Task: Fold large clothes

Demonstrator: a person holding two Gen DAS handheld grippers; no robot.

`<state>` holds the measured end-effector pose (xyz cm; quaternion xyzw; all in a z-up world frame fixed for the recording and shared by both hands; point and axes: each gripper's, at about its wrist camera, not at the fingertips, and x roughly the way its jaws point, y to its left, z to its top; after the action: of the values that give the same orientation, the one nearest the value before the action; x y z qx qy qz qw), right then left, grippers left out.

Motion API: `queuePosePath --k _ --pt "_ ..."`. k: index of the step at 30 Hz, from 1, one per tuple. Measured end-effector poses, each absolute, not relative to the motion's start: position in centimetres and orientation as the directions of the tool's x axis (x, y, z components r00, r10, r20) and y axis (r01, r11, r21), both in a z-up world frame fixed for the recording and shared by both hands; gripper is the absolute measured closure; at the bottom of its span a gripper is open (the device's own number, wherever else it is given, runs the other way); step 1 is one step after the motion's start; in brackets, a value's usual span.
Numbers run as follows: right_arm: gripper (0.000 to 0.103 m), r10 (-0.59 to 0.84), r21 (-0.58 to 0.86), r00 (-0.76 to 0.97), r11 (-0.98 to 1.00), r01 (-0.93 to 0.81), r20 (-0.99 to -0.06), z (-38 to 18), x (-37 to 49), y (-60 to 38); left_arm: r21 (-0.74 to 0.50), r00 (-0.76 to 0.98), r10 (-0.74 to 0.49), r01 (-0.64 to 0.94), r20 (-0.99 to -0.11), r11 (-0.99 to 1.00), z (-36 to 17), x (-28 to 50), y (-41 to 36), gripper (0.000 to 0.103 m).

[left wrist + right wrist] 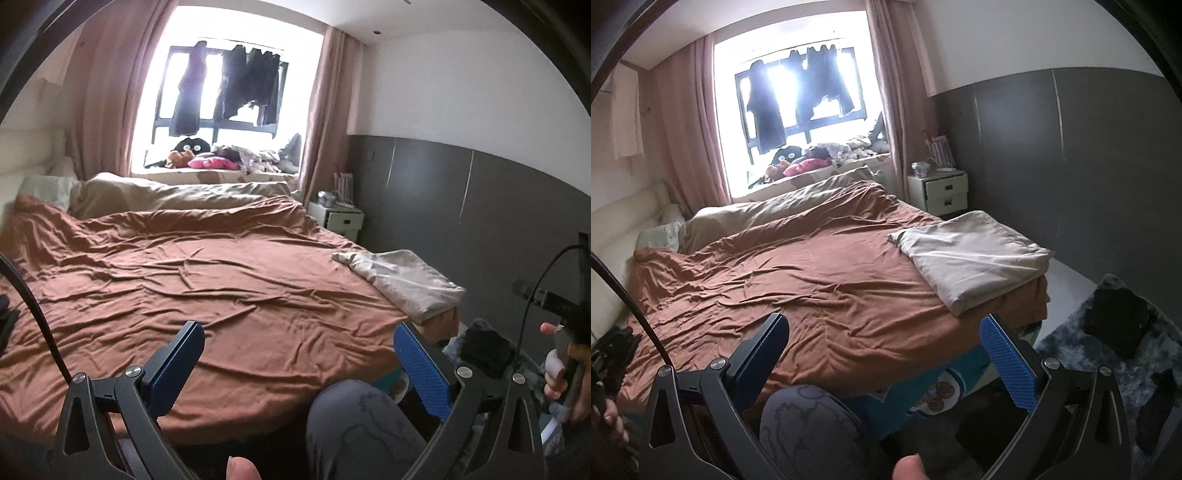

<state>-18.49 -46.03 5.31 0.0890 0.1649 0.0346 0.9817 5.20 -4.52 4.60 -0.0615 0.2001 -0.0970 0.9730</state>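
Observation:
A wide bed is covered by a wrinkled rust-brown sheet [192,280] [812,280]. At its near right corner lies a folded pale grey cloth [406,280] [971,254], flat and slightly overhanging the edge. My left gripper [299,350] hovers open over the bed's near edge, blue pads wide apart, nothing between them. My right gripper [882,345] is open too, held above the bed's foot, left of the grey cloth. A person's knee in dark patterned fabric [362,432] [812,432] sits below both grippers. A hand [561,373] holds the other gripper's handle at the right.
A beige duvet [775,210] lies along the far side under the window. A white nightstand [938,192] stands by the grey wall. A dark fluffy rug [1115,350] with a black garment [1119,321] covers the floor to the right. Dark clothes hang in the window [229,88].

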Motion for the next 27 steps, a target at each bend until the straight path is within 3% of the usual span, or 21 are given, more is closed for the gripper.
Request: queuePosePath --k 11,27 --pt "0.000 0.139 0.182 0.932 0.980 -0.081 -0.334 3.9 -18.7 -43.5 -0.166 0.908 -0.124 0.062 -0.400 0.984 3.4 3.1 -2.5 0.000" --pt "0.000 0.142 0.169 0.928 0.982 -0.087 -0.343 3.5 -18.9 -42.7 -0.152 0.922 -0.107 0.054 -0.371 0.987 4.3 1.6 -2.7 0.000"
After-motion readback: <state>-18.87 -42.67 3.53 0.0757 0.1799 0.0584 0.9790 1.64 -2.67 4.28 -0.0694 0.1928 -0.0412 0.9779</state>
